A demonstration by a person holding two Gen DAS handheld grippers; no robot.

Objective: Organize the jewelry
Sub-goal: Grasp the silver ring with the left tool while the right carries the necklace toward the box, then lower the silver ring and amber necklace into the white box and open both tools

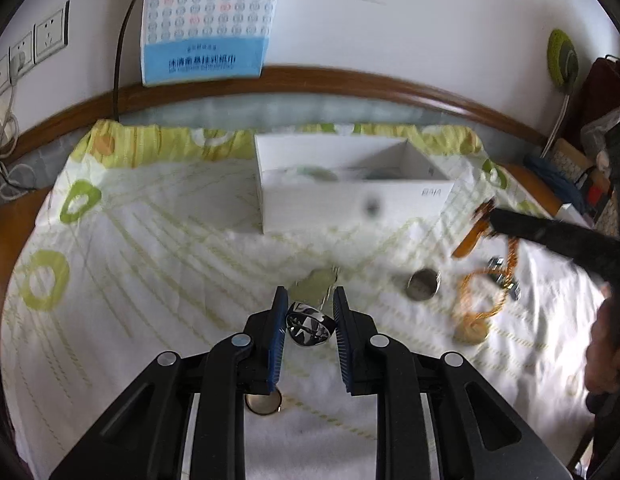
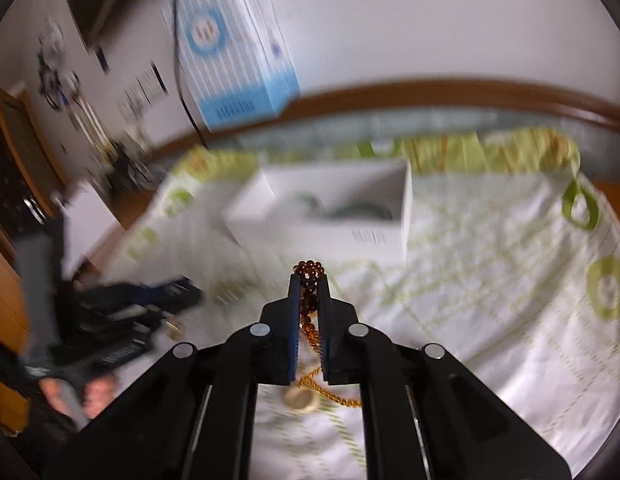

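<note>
The white cardboard box (image 1: 351,196) sits open-topped at the centre of my left view, on the quilted cloth (image 1: 150,280) with its lime-green rings; inside it I make out only blurred greenish and dark shapes that I cannot identify. My left gripper (image 1: 308,304) has its blue ribbed pads spread apart on either side of a broad, polished silver ring (image 1: 308,326); whether the pads touch it I cannot tell. To the right of centre lies a second silver ring (image 1: 422,284), round and hollow, and beyond it an amber bead strand (image 1: 479,292) trails in loops beside a small metal clasp-like piece (image 1: 503,276). A gold-toned ring (image 1: 264,402) peeks out beneath my left finger at lower centre. In the right view, my right gripper (image 2: 309,280) is clamped on the amber beads (image 2: 308,270), a cluster protruding past the tips toward the box (image 2: 329,216), the strand's long axis running back between the pads down to the cloth near a pale round ring (image 2: 300,400).
</note>
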